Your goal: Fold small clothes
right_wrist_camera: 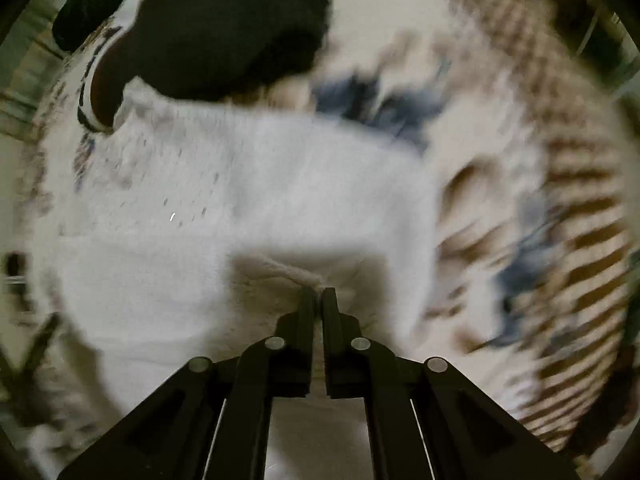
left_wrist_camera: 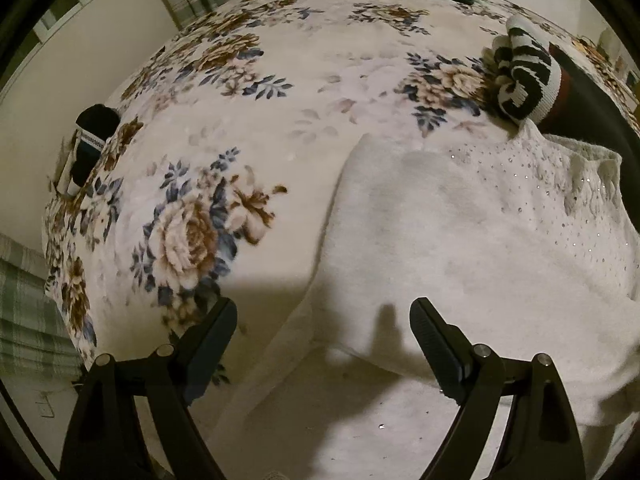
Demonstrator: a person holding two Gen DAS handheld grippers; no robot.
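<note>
Right gripper (right_wrist_camera: 319,294), bottom centre of its view: jaws pinched together on a fold of the fluffy white knit sweater with small sequins (right_wrist_camera: 248,184). Left gripper (left_wrist_camera: 324,320): jaws wide, holding nothing, above the sweater's lower edge. The sweater fills the right half of the left view on the floral plush blanket (left_wrist_camera: 248,92). Folding appears only just begun. At upper right, a black-and-white striped knit garment (left_wrist_camera: 524,76) lies unfolded.

Fuzzy white knit sweater (left_wrist_camera: 460,232) with glinting sequins lies on a plush floral blanket (left_wrist_camera: 248,92).
</note>
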